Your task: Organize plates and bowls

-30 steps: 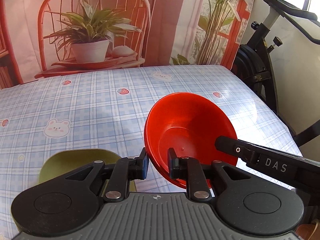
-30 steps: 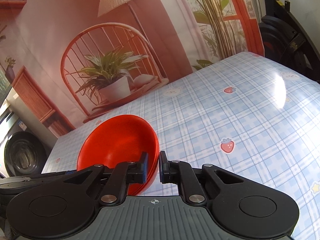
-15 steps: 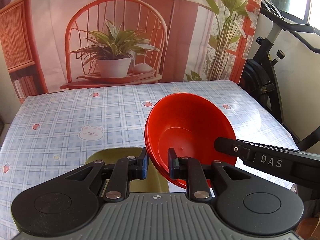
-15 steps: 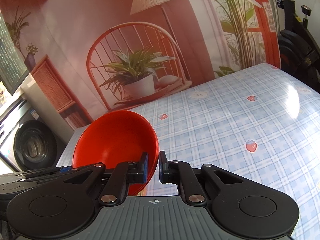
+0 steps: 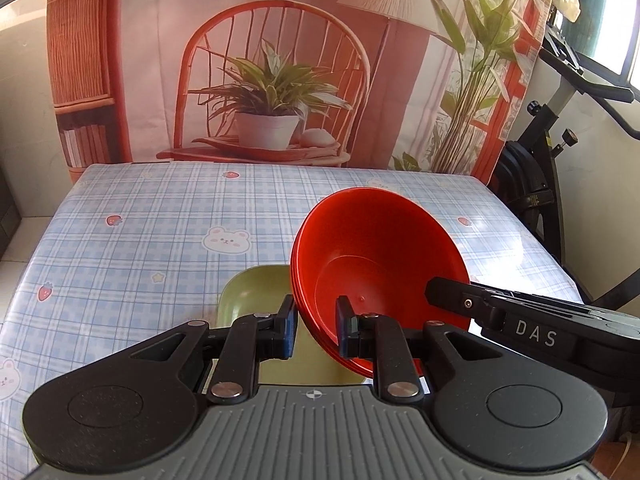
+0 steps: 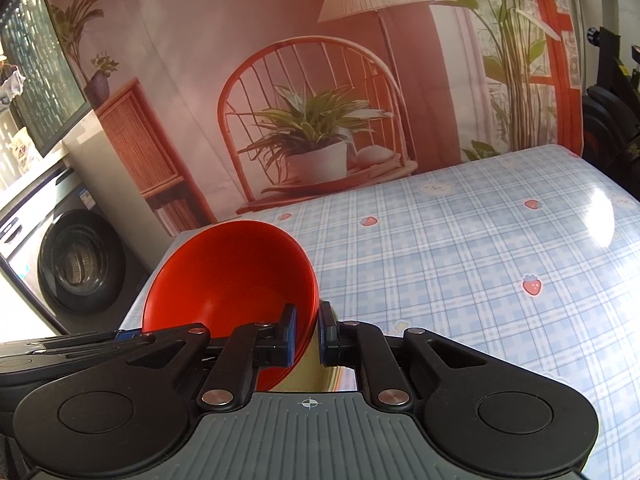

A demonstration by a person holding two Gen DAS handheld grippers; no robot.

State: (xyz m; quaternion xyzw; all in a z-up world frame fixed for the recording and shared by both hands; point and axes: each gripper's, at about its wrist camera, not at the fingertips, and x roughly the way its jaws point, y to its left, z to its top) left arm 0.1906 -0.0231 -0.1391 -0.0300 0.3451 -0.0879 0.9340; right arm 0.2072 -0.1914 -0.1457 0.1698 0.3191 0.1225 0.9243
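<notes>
A stack of red bowls (image 5: 376,256) hangs tilted above the table, gripped from both sides. My left gripper (image 5: 317,330) is shut on its near left rim. My right gripper (image 6: 307,332) is shut on the opposite rim of the red bowls (image 6: 232,276), and its black body (image 5: 520,320) reaches in from the right in the left wrist view. Below the bowls a green plate (image 5: 256,288) lies on the table, partly hidden by the fingers; its yellowish edge (image 6: 308,372) shows under the right gripper.
The table (image 5: 160,216) wears a blue checked cloth with strawberry and bear prints. A printed backdrop (image 5: 280,80) of a chair and plant hangs behind it. An exercise bike (image 5: 552,152) stands at the right; a washing machine (image 6: 76,260) stands off the table's left side.
Both grippers have lifted and drawn back with the red bowls held between them. More of the table and backdrop shows, and the green plate has come out further from under the bowls.
</notes>
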